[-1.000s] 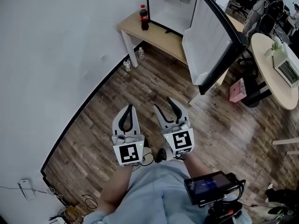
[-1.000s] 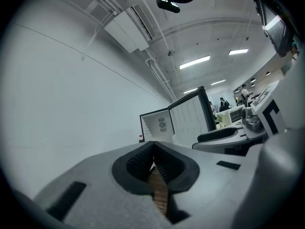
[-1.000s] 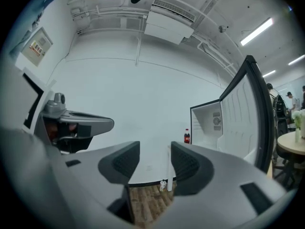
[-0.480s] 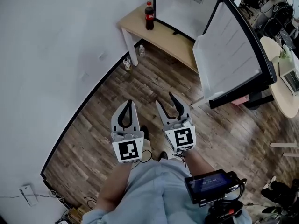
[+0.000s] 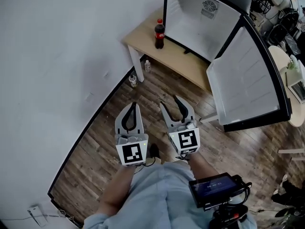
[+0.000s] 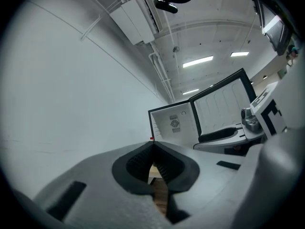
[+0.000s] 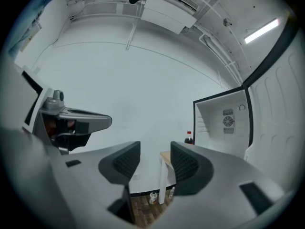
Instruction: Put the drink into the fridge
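A dark cola bottle [image 5: 159, 34] with a red cap stands upright on the corner of a light wooden table [image 5: 183, 63] by the white wall. Right of it stands the fridge [image 5: 205, 13], with its door [image 5: 245, 75] swung wide open and a white interior. Both grippers hover over the wood floor, well short of the table. My left gripper [image 5: 132, 108] is shut, tips touching, holding nothing. My right gripper [image 5: 170, 103] is open and empty. In the right gripper view the bottle [image 7: 189, 138] shows beyond the jaws [image 7: 155, 159], beside the fridge [image 7: 224, 118].
Two small bottles [image 5: 133, 80] stand on the floor by the table leg. The white wall runs along the left. A round table [image 5: 296, 87] sits at the far right. A screen device [image 5: 214, 189] hangs at the person's waist.
The view has moved closer to the table and fridge, and the bottle now sits lower and more central. Both grippers keep their place in front of the body, jaws unchanged.
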Motion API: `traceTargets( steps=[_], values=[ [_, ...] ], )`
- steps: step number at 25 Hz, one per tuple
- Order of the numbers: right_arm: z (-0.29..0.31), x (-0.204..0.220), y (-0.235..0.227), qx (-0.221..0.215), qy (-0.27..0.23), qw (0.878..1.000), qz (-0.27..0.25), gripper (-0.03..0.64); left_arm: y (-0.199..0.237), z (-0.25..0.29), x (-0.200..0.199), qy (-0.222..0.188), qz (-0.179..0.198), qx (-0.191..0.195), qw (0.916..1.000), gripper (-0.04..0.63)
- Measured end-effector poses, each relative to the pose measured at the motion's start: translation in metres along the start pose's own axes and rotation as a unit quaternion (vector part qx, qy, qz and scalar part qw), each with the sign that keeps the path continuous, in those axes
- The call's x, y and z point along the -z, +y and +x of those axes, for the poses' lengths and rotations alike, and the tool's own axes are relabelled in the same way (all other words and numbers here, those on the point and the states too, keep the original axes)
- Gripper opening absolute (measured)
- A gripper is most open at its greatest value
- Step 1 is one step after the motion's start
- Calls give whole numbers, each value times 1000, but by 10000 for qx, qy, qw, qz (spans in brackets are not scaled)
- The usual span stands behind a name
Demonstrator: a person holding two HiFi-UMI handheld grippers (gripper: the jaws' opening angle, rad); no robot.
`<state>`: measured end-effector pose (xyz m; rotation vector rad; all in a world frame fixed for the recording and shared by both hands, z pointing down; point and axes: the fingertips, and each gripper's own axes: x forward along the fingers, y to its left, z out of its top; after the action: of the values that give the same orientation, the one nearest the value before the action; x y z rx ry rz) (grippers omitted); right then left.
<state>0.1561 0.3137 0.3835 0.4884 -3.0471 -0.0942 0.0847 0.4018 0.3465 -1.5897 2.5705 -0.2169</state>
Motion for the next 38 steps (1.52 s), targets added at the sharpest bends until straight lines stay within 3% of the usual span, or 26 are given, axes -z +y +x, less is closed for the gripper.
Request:
traceTargets(
  steps=[9,21,28,38],
  values=[
    [63,-14,-7,221,-116,9997,-82,201,42,48,3,-109,-17,159,9998,8],
    [116,6,-52,480,36,9988,-76,198,46,116,29,-9,-47,402,9992,8],
    [183,24,-106,484,148,9987,45,199,52,200,51,217,-42,479,9986,8],
    [301,40,-169,23,444,9990,102,244,79,344,51,240,-107,289,9992,8]
  ],
)
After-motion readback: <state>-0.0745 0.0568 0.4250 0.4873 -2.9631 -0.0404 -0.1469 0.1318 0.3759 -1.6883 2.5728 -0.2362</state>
